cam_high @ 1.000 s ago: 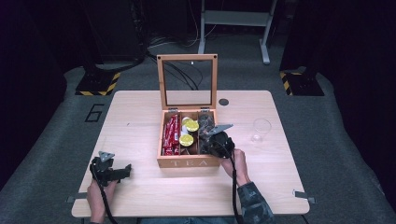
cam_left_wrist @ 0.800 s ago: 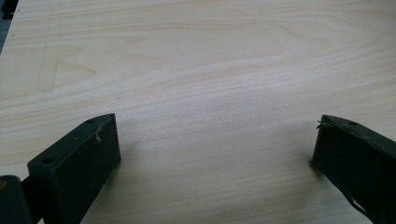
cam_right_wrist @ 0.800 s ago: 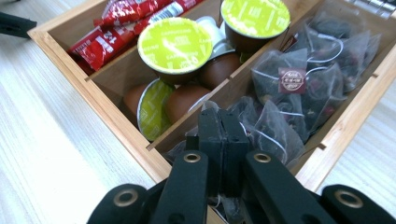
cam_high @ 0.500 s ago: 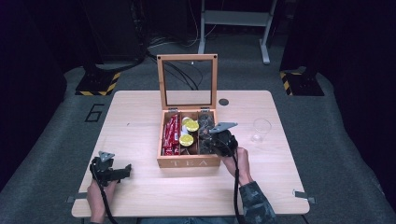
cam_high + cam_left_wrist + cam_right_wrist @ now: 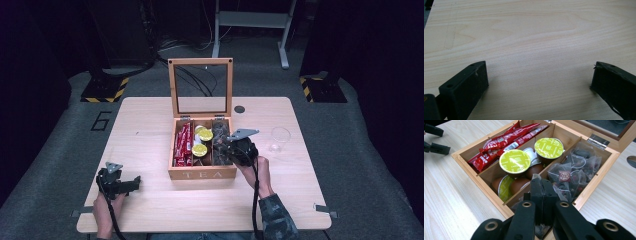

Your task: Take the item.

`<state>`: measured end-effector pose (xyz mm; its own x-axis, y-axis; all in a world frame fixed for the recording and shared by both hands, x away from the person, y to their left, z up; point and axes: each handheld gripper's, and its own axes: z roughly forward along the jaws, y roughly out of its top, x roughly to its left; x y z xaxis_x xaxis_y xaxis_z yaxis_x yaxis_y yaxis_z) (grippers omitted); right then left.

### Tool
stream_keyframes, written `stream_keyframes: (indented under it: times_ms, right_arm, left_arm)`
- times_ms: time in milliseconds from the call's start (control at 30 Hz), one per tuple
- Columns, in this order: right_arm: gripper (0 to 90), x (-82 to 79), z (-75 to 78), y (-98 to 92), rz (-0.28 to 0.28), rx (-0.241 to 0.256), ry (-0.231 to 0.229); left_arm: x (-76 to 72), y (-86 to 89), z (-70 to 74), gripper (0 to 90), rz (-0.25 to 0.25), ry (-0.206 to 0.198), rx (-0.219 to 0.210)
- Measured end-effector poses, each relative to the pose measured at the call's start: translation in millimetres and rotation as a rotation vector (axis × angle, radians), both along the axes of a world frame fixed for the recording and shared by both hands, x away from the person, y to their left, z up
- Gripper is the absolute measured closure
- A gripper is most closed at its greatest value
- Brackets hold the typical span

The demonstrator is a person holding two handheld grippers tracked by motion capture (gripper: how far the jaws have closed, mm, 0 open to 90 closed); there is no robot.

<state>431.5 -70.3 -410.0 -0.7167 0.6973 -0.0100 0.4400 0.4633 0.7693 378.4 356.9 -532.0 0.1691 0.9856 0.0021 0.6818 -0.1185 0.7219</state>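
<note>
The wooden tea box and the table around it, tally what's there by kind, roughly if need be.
Wooden tea box with glass lid: 1
Clear plastic cup: 1
Green-lidded coffee capsules: at least 4
Red stick sachets: several, uncountable
Clear pyramid tea bags: several, uncountable
Total: 5 kinds

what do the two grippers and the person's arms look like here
Both grippers are black. The left gripper has blocky, flat-faced fingers with small screw holes. The right gripper has linkage arms with brass-ringed pivots. Each carries a grey three-cornered plate and trails a black cable. The right forearm wears a camouflage-patterned sleeve.
</note>
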Motion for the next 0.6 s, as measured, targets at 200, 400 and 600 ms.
stream_keyframes:
  times_ms: [200, 400, 600]
  right_arm:
    - [90.0, -1.7, 6.0, -3.7, -0.002, 0.002, -0.017]
    - [90.0, -3.1, 11.2, -8.7, -0.013, 0.006, -0.028]
    - [90.0, -4.2, 15.8, -15.1, -0.027, 0.008, -0.038]
  left_arm:
    - [0.0, 0.0, 0.0, 0.5, 0.000, 0.000, 0.000]
    - [0.0, 0.0, 0.0, 0.5, 0.000, 0.000, 0.000]
    - [0.0, 0.0, 0.0, 0.5, 0.000, 0.000, 0.000]
